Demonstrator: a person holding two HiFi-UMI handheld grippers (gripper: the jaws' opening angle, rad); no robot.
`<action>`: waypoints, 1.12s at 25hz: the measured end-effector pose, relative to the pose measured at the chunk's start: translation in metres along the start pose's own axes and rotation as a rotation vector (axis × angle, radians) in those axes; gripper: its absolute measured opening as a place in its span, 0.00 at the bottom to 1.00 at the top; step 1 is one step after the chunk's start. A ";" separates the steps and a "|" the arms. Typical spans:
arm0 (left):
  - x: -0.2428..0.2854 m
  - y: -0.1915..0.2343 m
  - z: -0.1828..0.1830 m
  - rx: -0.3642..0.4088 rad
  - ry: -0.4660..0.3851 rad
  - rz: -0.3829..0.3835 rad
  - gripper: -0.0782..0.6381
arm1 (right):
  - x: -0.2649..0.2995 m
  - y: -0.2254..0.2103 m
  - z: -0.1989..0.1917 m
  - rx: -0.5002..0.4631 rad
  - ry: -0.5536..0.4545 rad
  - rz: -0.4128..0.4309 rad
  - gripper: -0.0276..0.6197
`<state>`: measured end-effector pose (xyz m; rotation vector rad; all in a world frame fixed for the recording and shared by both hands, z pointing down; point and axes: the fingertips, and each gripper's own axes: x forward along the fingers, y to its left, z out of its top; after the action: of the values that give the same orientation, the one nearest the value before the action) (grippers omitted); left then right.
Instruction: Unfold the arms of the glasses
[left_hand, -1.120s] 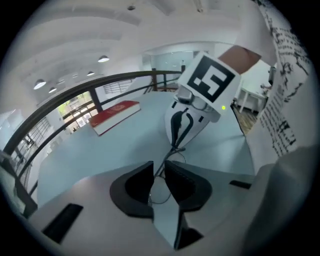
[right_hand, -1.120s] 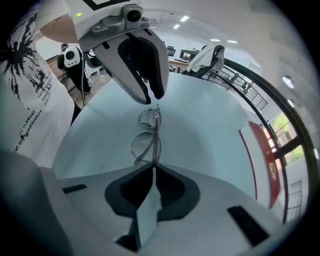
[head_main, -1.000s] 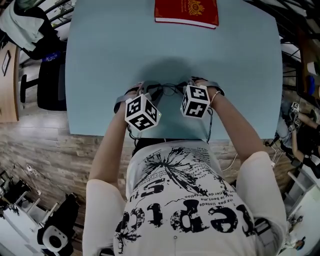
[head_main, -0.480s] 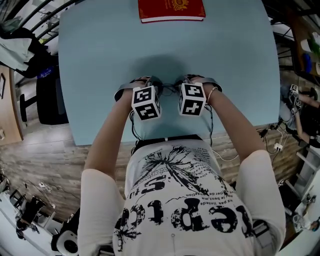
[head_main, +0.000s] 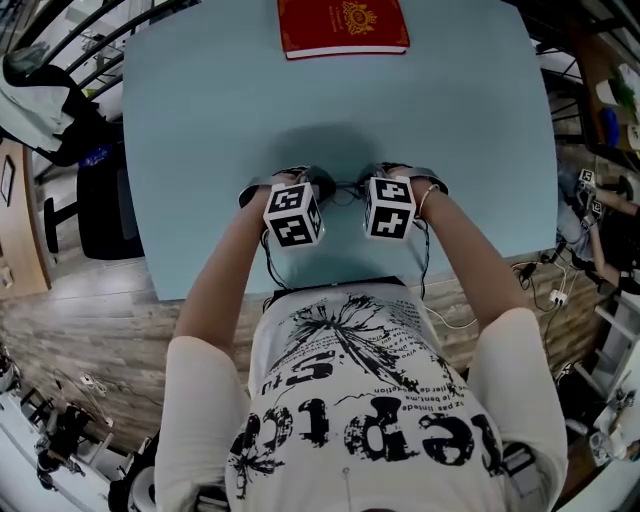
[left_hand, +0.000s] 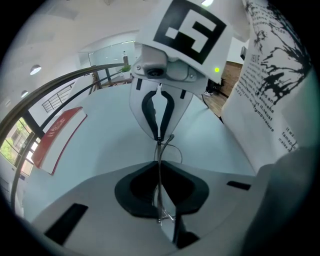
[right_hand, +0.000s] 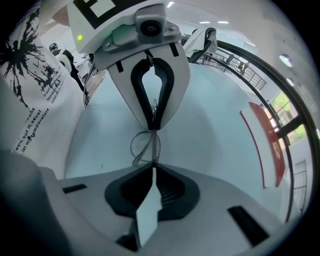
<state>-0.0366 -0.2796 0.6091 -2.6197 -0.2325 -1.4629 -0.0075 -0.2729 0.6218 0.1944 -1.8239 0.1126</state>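
Glasses (left_hand: 159, 150) of thin wire hang between the two grippers, which face each other tip to tip. The left gripper (left_hand: 159, 165) is closing its jaws, and one slim wire arm runs straight down the narrow slit between its dark pads. The right gripper (right_hand: 152, 167) has its jaws pressed together on the wire frame. Just past its tips the rounded lens rims loop out toward the person. Each gripper view shows the other gripper's pale jaws meeting the same wire from the far side. In the head view the marker cubes sit side by side, with the glasses a faint dark line between and just beyond them, over the pale blue surface (head_main: 200, 120) near its front edge. A red book (head_main: 342, 27) lies well apart at the far edge.
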 end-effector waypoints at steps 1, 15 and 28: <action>-0.002 0.000 0.001 0.001 -0.010 -0.001 0.15 | 0.000 0.000 -0.001 0.006 0.004 0.003 0.09; -0.039 0.000 -0.002 -0.103 -0.089 0.059 0.15 | 0.001 0.006 -0.001 0.019 0.021 -0.014 0.09; -0.081 -0.004 -0.029 -0.240 -0.093 0.148 0.15 | 0.002 0.004 -0.007 0.044 0.079 -0.061 0.09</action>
<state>-0.1031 -0.2871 0.5555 -2.8231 0.1344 -1.4006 -0.0016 -0.2682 0.6257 0.2733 -1.7364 0.1161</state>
